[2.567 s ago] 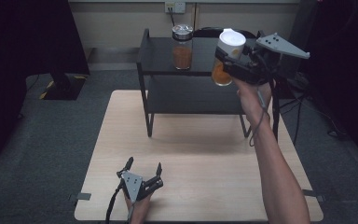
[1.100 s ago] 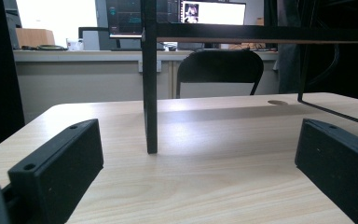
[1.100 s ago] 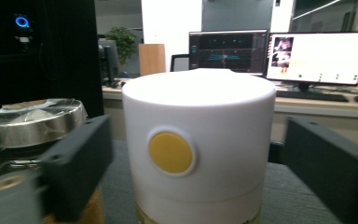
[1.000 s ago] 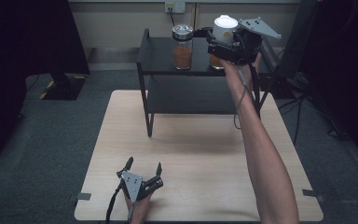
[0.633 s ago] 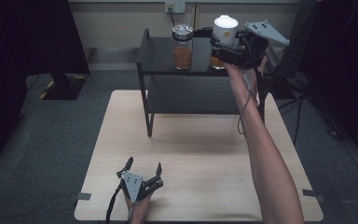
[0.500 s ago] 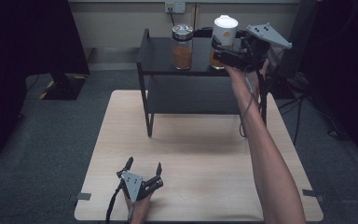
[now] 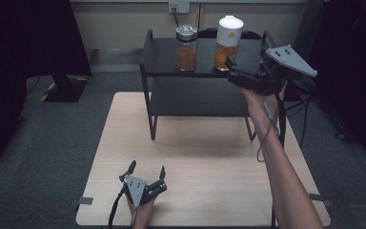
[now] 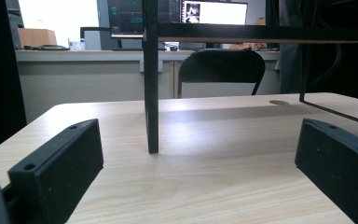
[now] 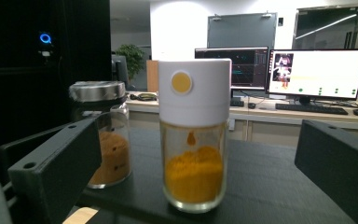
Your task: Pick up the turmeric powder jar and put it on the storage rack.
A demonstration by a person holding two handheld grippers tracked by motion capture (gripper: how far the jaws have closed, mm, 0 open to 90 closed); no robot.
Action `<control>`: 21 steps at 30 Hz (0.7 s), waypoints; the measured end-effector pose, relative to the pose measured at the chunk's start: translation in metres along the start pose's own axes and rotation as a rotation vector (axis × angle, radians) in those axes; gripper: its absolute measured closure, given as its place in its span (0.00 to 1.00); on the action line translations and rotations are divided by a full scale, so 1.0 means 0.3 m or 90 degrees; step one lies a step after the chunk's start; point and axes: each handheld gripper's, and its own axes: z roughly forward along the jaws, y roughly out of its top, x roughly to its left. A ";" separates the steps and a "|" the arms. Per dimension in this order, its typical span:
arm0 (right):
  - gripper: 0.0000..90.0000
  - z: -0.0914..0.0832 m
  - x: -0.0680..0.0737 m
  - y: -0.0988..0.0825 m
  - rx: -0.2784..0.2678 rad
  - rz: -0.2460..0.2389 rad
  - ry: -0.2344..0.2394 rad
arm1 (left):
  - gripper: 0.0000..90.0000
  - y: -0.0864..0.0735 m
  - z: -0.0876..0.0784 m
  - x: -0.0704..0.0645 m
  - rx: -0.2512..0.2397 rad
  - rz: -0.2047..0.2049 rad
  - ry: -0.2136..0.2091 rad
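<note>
Two jars are standing upright on the shelf (image 7: 205,71); your released right hand-held gripper (image 7: 238,76) is facing the white-capped jar (image 9: 194,135) at twelve o'clock.

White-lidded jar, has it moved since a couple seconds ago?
Yes. The white-lidded jar went from held off the black shelf's right edge to standing on top, beside the steel-lidded jar; the right gripper has let go.

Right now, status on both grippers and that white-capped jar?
Right gripper open, just off the white-capped jar, which stands upright on the black shelf beside the steel-lidded jar. Left gripper open, empty, low on the table. Nothing between.
</note>
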 end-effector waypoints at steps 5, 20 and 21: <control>0.00 -0.074 -0.017 -0.061 -0.002 0.004 0.001 | 0.00 0.000 0.000 0.000 0.000 0.000 0.000; 0.00 -0.260 -0.015 -0.329 -0.020 -0.023 -0.018 | 0.00 -0.001 0.000 -0.001 -0.001 -0.001 0.000; 0.00 -0.271 -0.011 -0.349 -0.025 -0.024 -0.020 | 0.00 -0.001 0.000 -0.001 -0.001 -0.001 0.000</control>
